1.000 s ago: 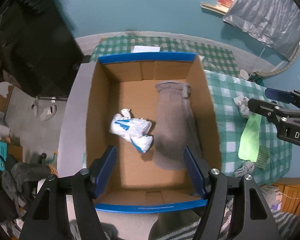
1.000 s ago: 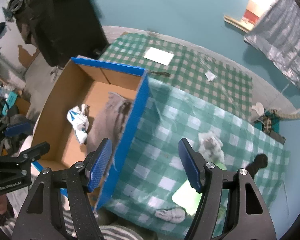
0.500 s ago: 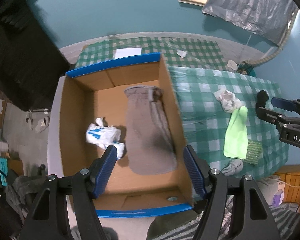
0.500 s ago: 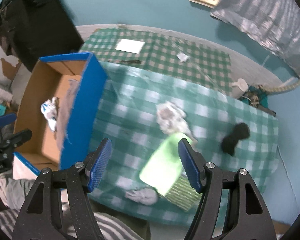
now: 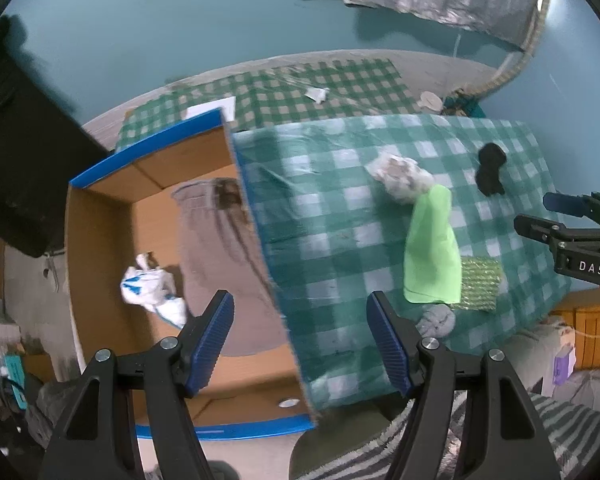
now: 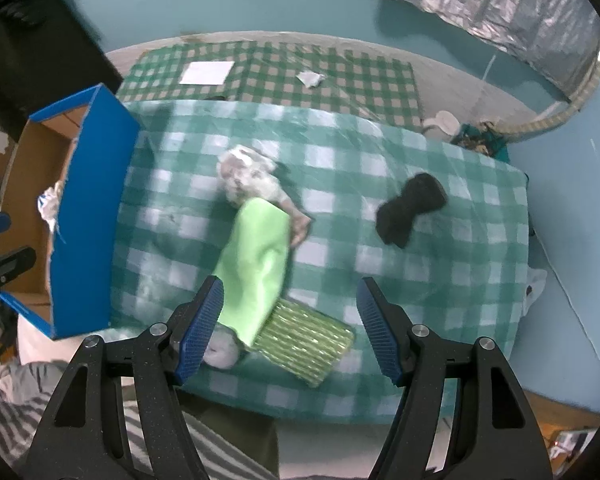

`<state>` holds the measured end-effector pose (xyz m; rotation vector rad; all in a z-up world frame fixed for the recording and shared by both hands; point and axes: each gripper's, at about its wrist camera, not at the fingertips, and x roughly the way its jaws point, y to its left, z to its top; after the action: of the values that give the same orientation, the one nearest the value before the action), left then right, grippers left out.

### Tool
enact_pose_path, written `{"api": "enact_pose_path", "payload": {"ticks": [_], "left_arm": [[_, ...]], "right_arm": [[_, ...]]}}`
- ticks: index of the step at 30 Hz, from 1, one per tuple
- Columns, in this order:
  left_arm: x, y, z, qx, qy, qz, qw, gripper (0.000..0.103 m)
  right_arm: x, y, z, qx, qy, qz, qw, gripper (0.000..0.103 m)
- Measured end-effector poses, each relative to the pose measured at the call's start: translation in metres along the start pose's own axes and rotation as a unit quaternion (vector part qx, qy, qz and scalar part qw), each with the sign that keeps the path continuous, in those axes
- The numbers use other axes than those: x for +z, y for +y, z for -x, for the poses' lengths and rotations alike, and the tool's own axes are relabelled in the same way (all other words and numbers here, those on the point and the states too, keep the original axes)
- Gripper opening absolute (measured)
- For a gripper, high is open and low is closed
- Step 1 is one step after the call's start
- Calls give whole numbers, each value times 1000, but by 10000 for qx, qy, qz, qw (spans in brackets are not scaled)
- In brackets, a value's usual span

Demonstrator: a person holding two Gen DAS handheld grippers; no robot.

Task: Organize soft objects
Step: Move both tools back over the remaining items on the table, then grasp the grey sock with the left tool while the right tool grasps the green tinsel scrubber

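Green-and-white checked cloth (image 6: 440, 240) covers the table, and at its left edge stands a cardboard box (image 5: 100, 248) with blue-taped rims, already holding a long grey sock-like piece (image 5: 220, 240) and a crumpled white-and-blue cloth (image 5: 150, 290). On the table, well apart from the box, lie the soft things not yet sorted: a bright green cloth (image 6: 256, 268) whose lower end overlaps a ribbed green-gold pad (image 6: 308, 340), a whitish crumpled bundle (image 6: 248, 180) touching the green cloth's upper end, a black pinched-in-the-middle piece (image 6: 410, 208) off to the right, and a small grey wad (image 6: 220, 350) at the near edge beside the pad. Both tools point steeply down and carry nothing: the right gripper (image 6: 290, 324) has its blue pads spread above the green cloth and pad, and the left gripper (image 5: 300, 340) is spread too, straddling the box's right wall. By my reading, the step in hand is the reach for the next piece, probably the green cloth or the pad under it. That calls for lowering the right tool until its pads bracket one layer only, then pinching the fabric well in from the edge so it does not slip out during the carry to the box.
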<state>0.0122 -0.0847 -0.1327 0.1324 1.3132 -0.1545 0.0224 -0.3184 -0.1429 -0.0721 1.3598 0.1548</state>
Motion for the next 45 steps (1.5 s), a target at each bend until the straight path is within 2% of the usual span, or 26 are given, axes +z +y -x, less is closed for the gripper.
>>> {"api": "enact_pose_path", "payload": {"ticks": [14,19,25,32,45], "left_arm": [[-3,-56,-22,-154,312,-524,9980,70],[-8,-70,-35,-184,459,-623,9968,70],[-16,-87,-56,-172,624,-847,9943,70],[-25,-107,-76,-180,761,-1167,9901,70],[-39,-111,-103,-186,963,-1165,9883,70]], "right_arm": [[-28,-34,-12,90,188,-85,9997,69],[-36,-38,-27,206,307,58,9993,74],[-55,-24,-61,266,624,880,9938,74],[-66,0,-94,420,816,1745,9804,75],[-78,21,-130,162,863,2460,9653,76]]}}
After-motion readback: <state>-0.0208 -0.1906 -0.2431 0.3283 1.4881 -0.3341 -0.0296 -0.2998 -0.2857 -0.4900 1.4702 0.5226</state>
